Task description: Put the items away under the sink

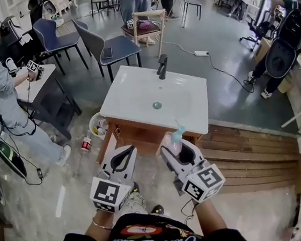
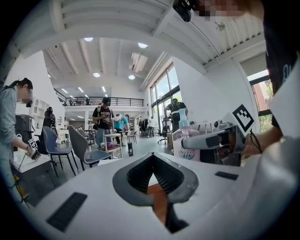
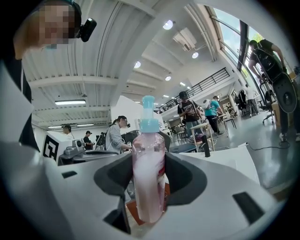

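R gripper (image 1: 176, 151) was clamped on pink pump bottle (image 3: 149, 164); L gripper (image 2: 152, 155) shut, empty. Bottle might slip if bumped on sink cabinet (image 1: 140, 131).

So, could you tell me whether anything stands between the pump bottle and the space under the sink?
The right gripper holds the pump bottle before the sink cabinet. Its wooden front looks shut, so the door itself seems to bar the way; part is hidden.

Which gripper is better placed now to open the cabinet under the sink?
Left, probably. The left gripper is empty, jaws together, facing the wooden cabinet; the right gripper is shut on the pink pump bottle.
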{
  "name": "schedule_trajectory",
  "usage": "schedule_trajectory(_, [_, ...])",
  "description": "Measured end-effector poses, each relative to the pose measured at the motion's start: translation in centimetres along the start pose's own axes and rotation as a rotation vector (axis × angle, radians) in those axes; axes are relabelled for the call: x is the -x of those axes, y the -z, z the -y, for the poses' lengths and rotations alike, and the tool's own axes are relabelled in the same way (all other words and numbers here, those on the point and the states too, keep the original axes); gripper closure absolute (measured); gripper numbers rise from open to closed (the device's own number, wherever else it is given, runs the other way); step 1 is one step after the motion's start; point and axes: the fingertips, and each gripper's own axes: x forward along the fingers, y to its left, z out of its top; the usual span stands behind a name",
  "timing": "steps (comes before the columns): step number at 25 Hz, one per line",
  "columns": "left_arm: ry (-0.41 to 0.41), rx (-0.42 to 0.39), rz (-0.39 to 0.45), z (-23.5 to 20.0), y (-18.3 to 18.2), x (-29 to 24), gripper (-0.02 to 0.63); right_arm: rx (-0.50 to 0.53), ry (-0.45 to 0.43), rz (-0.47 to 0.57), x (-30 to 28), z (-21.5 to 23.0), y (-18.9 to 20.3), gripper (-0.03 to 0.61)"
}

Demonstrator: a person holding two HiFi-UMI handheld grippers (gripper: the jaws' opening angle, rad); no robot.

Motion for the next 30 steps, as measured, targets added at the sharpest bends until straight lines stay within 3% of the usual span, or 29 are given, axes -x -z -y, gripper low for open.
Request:
schedule_trajectory(7, [0.003,0.023,-0.016,-0.9,1.2,-0.2,0.607,0.001,0.018,-0.021,-0.4,0.5,1.1,0.371])
schedule_trajectory(15, [0.07,0.016,-0.008,-3.6,1.5,-3.3,0.606,-0.003,0.04,-0.02,-3.3,0.7,1.8,0.371])
schedule_trajectory(30, [0.205,0.061,-0.059,-7.3,5.6,-8.1,0.606,-0.07,0.124,-0.066,-8.4,2.5,5.6,0.37])
